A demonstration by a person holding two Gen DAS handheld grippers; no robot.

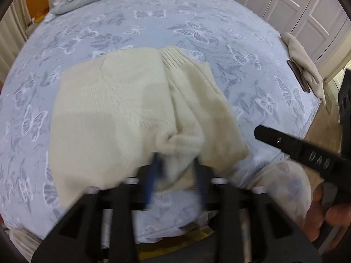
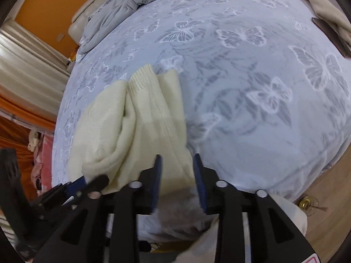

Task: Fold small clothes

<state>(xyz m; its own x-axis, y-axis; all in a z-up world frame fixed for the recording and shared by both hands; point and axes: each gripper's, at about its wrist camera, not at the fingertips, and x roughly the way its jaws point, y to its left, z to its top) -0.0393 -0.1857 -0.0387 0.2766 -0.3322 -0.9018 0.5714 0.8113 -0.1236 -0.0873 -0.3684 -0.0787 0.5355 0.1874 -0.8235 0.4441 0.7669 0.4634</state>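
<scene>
A cream knit garment lies partly folded on the butterfly-print bedsheet; the right gripper hangs over its near edge, blue-edged fingers spread apart; the left gripper touches the garment's near-left corner.

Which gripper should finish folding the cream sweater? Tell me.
Probably left. The left gripper has the near edge of the cream sweater bunched between its fingers; the right gripper sits open at the sweater's right corner.
</scene>
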